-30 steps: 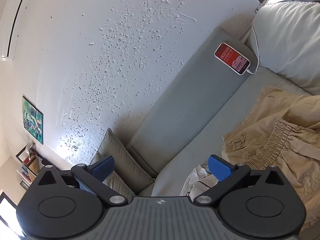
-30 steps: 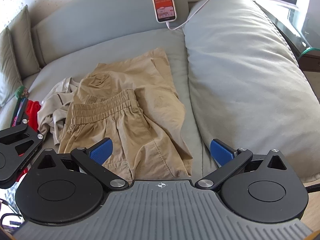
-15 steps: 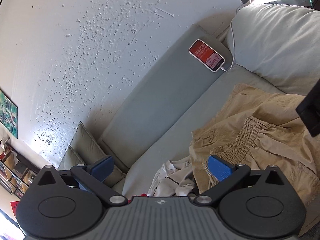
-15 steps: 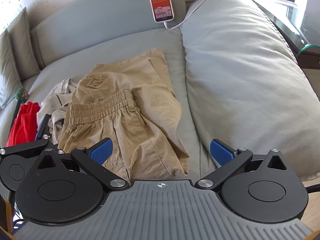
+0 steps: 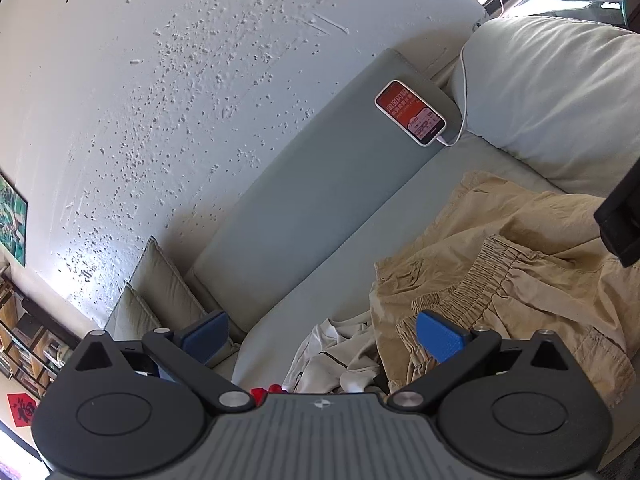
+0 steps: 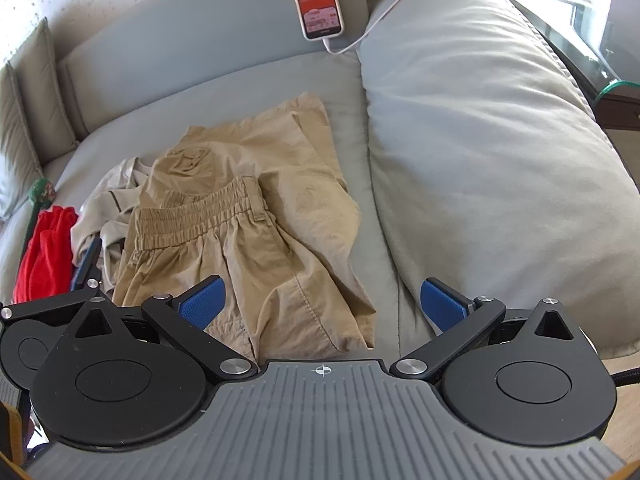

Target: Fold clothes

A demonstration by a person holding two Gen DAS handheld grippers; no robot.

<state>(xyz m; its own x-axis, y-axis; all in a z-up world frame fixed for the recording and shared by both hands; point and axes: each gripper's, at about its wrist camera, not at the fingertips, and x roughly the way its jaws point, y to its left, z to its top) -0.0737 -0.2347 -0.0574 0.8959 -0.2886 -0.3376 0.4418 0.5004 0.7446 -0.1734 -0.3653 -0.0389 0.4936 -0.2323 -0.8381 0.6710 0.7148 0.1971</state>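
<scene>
The right gripper (image 6: 322, 306) hangs with its blue pads spread wide and nothing between them, above the near hem of the tan shorts (image 6: 256, 240). The shorts lie rumpled on the grey sofa seat (image 6: 348, 80), waistband gathered and turned toward the back of the sofa, one leg reaching toward the gripper. The left gripper (image 5: 320, 338) is likewise spread wide and empty (its black body also shows at the left edge of the right wrist view, beside the shorts). It sits just left of the shorts, over a crumpled cream garment (image 5: 332, 356) that touches and partly slips under the shorts' left side.

Left of the shorts again, past the cream garment, lies a red garment (image 6: 44, 252), bunched up on the seat. Beside it is a small green object, too small to identify. To the right of the shorts, a large pale cushion (image 6: 480, 140) runs along the seat, its edge just beside the tan fabric.

Beyond the shorts rises the grey backrest (image 5: 304, 200). A phone (image 6: 318, 2) with a red screen leans against it, a white cable (image 6: 360, 36) running from its lower end up over the cushion. Two olive pillows (image 5: 160, 296) stand at the far left of the backrest, under a white textured wall (image 5: 200, 80).
</scene>
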